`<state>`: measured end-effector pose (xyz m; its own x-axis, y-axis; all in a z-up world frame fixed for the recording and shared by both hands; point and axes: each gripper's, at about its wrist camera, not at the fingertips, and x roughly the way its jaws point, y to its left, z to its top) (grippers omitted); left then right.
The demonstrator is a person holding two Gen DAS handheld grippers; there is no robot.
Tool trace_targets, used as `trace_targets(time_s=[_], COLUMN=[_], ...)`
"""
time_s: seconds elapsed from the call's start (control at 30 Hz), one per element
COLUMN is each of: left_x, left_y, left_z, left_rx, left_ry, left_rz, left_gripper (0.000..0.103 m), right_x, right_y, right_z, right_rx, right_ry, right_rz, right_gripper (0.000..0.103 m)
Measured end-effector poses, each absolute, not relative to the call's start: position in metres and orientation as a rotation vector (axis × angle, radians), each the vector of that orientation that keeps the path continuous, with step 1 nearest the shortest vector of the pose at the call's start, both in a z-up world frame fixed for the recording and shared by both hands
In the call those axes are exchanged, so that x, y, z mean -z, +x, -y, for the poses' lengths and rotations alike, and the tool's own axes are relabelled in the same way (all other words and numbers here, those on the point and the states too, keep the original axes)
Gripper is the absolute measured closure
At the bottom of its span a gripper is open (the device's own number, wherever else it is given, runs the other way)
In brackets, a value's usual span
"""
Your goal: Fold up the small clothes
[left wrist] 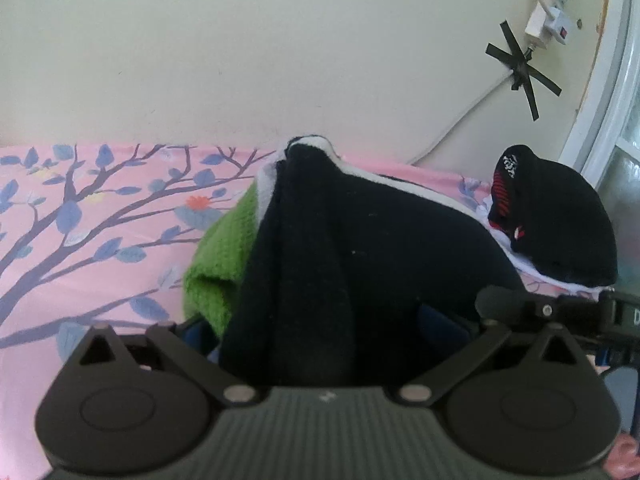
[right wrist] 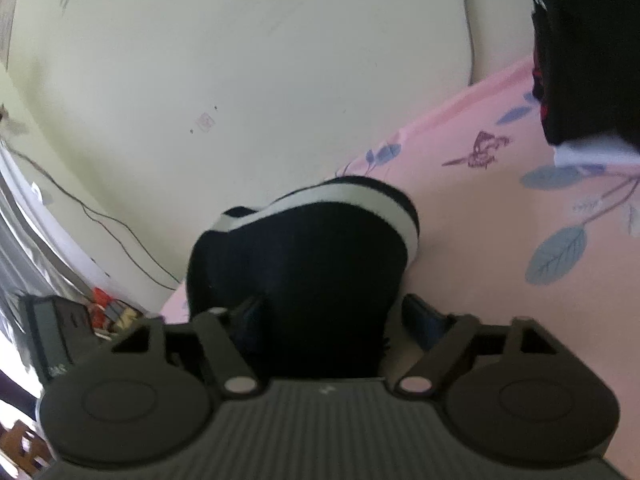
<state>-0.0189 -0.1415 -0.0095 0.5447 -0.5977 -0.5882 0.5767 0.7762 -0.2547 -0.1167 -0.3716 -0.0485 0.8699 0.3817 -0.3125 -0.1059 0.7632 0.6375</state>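
A small black garment with a white band (left wrist: 352,248) fills the space between my left gripper's (left wrist: 320,332) fingers and hangs up over them; the fingertips are hidden in the cloth. In the right wrist view the same black garment with its white band (right wrist: 304,256) sits between my right gripper's (right wrist: 324,320) fingers, held above the pink bed sheet (right wrist: 480,240). Both grippers appear shut on it. A green knitted piece (left wrist: 218,252) lies behind the garment on the left.
A pink sheet with a blue tree print (left wrist: 80,220) covers the bed. A black cloth with red and white markings (left wrist: 556,220) lies on a white piece at the right, also in the right wrist view (right wrist: 584,52). A cream wall (left wrist: 280,60) with taped cables (left wrist: 520,68) stands behind.
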Motion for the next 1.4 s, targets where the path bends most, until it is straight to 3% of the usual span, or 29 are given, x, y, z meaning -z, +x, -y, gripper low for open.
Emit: trace_targets(time_s=[0.1,0.27,1.4], left_x=[0.010,0.003,0.001], left_y=[-0.023,-0.028,-0.056], left_z=[0.138,0.147,0.137], left_rx=[0.688,0.654,0.551], left_ry=[-0.035,0.019,0.108], left_rz=[-0.702,-0.652,-0.569], left_gripper=[0.000,0.000,0.000], right_x=[0.047,0.045,0.048], right_y=[-0.116,-0.120,-0.179], right_z=[0.366,0.367,0.338], right_rx=[-0.274,-0.228,-0.128], right_ry=[0.612,0.590,0.507], right_rz=[-0.459,-0.440,-0.408], right_gripper=[0.024,0.014,0.012])
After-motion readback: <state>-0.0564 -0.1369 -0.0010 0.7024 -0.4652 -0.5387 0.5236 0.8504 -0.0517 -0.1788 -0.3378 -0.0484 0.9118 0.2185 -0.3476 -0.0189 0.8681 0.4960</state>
